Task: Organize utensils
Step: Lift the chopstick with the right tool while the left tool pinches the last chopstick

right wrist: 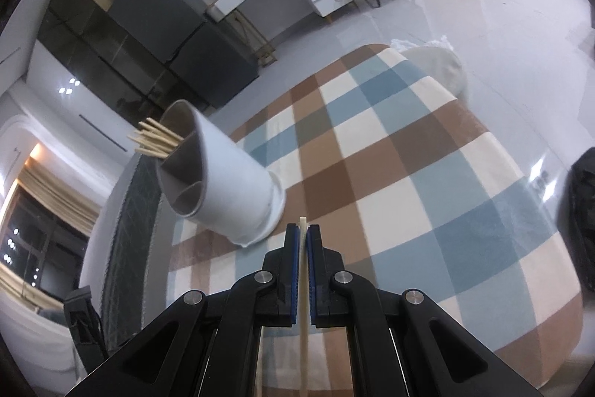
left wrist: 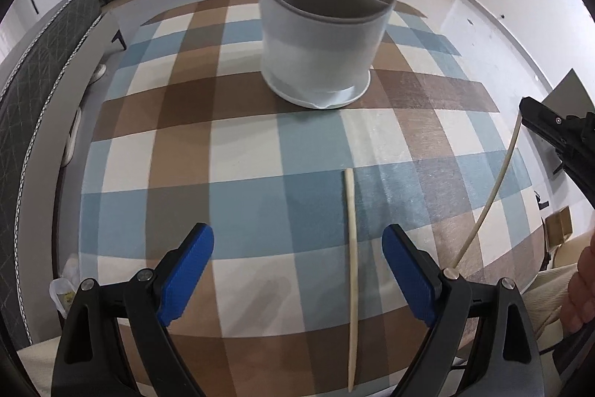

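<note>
Left claw, blue-padded and spread wide, hangs over a pale slender chopstick lying flat on the blue, brown and cream checked cloth of the bench; the stick lies between the pads, nearer the right one, untouched. Beyond stands the white cylindrical utensil holder with grey dividers, its far compartment already bearing chopsticks. Right claw, pressed together, pinches a second pale chopstick clear of the cloth. Step in hand, as judged: gathering loose sticks. The next move calls for carrying the held stick tip-down into the stocked compartment, and centring the left claw before closing.
</note>
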